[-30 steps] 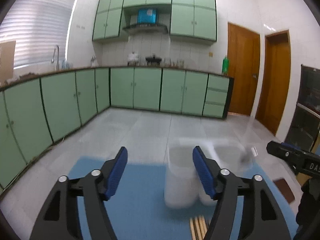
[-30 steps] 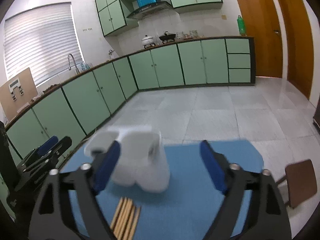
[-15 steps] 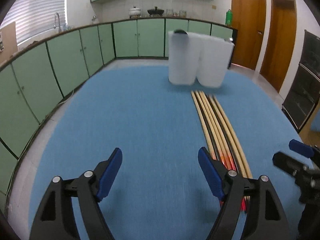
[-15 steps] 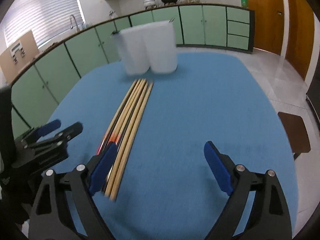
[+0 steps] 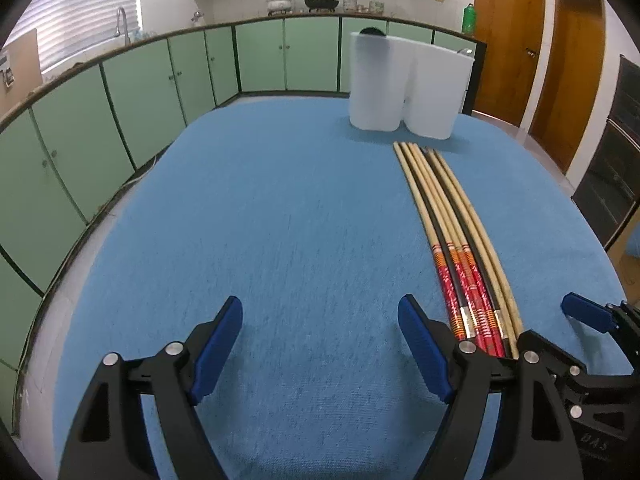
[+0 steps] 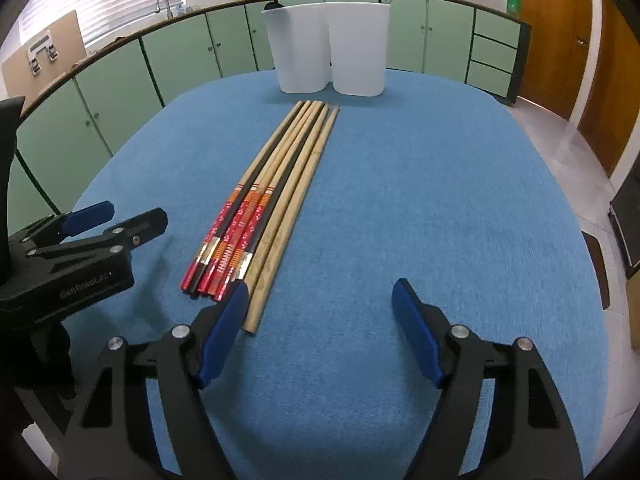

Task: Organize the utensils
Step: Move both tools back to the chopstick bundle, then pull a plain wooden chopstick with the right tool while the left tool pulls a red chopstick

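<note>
Several long chopsticks [image 5: 452,224], some plain wood and some black with red patterned ends, lie side by side on the blue table cloth [image 5: 280,220]. They also show in the right wrist view [image 6: 276,184]. A white two-compartment holder [image 5: 404,88] stands upright beyond their far tips, also in the right wrist view [image 6: 332,48]. My left gripper [image 5: 320,344] is open and empty, left of the chopsticks' near ends. My right gripper [image 6: 320,328] is open and empty, with its left finger beside the chopsticks' near ends.
The table edge curves around the blue cloth [image 6: 440,200]. Green kitchen cabinets [image 5: 120,92] line the far wall and left side. Wooden doors [image 5: 504,48] stand at the right. A brown stool [image 6: 596,264] sits right of the table.
Both grippers have tilted down and pulled back over the table. The chopsticks and the white holder now show in full, where a second ago the holder filled the near view.
</note>
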Tool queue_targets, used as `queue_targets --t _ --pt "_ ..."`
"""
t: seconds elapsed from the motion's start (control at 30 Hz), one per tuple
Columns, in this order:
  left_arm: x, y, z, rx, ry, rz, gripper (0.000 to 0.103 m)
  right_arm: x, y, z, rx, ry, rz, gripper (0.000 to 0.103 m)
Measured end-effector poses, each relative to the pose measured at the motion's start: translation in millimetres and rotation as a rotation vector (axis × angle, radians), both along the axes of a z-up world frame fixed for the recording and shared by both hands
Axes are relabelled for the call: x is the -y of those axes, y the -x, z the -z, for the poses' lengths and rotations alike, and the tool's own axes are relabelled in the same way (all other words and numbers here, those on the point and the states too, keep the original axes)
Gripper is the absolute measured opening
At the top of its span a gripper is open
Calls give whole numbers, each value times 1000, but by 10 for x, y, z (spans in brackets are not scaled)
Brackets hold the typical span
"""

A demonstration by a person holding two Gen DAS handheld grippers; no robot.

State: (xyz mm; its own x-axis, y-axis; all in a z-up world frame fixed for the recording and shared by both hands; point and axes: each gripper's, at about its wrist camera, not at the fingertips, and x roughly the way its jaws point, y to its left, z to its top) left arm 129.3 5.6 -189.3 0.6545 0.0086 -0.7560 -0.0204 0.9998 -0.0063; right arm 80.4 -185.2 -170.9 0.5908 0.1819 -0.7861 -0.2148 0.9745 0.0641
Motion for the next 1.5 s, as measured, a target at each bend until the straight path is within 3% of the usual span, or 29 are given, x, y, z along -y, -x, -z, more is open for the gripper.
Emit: queue_targets --t 0.2,0.27,0.37,0.53,0.6,0.9,1.37,1.43,1.5 --pt "-33 19 2 4 7 -4 78 124 23 -14 14 32 48 70" --pt "-12 23 3 7 -1 0 79 134 34 -13 11 8 33 64" --pt "37 26 -5 14 -23 10 80 66 34 19 2 1 -7 51" --pt "92 49 3 14 -36 44 81 -27 49 17 4 1 -47 15" --pt "116 51 7 14 -31 58 81 -15 43 13 -1 -11 -48 7" --pt "250 66 15 8 -2 128 81 279 -21 1 3 -23 49 6" --pt "372 -31 111 -57 -33 152 81 313 -17 17 2 -34 51 6" --pt "336 -31 102 -52 -17 143 71 314 -11 16 2 -39 52 6" --pt "278 -31 86 -42 -4 120 49 317 -8 13 2 -40 52 6"
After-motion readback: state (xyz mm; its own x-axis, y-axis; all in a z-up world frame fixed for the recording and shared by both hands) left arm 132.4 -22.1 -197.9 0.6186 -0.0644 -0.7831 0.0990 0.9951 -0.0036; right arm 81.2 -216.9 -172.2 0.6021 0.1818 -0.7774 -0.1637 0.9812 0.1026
